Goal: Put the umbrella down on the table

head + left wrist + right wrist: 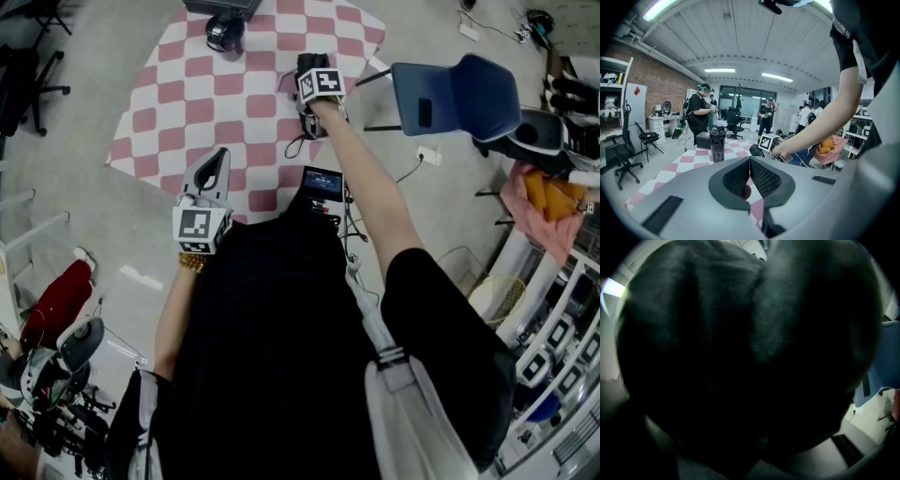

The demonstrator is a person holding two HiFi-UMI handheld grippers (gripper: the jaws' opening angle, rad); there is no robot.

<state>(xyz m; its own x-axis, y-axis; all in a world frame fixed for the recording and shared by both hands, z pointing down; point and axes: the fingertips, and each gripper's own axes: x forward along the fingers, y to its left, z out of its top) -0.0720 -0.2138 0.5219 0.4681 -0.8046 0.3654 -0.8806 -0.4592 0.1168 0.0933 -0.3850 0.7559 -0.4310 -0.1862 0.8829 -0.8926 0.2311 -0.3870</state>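
Note:
A folded black umbrella point(307, 127) lies on the table with the pink-and-white checked cloth point(187, 94), near its right side. My right gripper point(312, 64) points steeply down onto it, marker cube on top. In the right gripper view the umbrella's black fabric point(740, 357) fills nearly the whole picture and hides the jaws. My left gripper point(221, 155) hovers at the table's near edge, apart from the umbrella; its jaws are shut with nothing between them point(750, 161). The left gripper view also shows the right hand and its marker cube point(768, 141).
A black bottle point(225, 33) stands at the far side of the table, upright in the left gripper view point(717, 143). A blue chair point(459, 94) stands just right of the table. Several people stand across the room point(701, 112). Gear lies on the floor at left.

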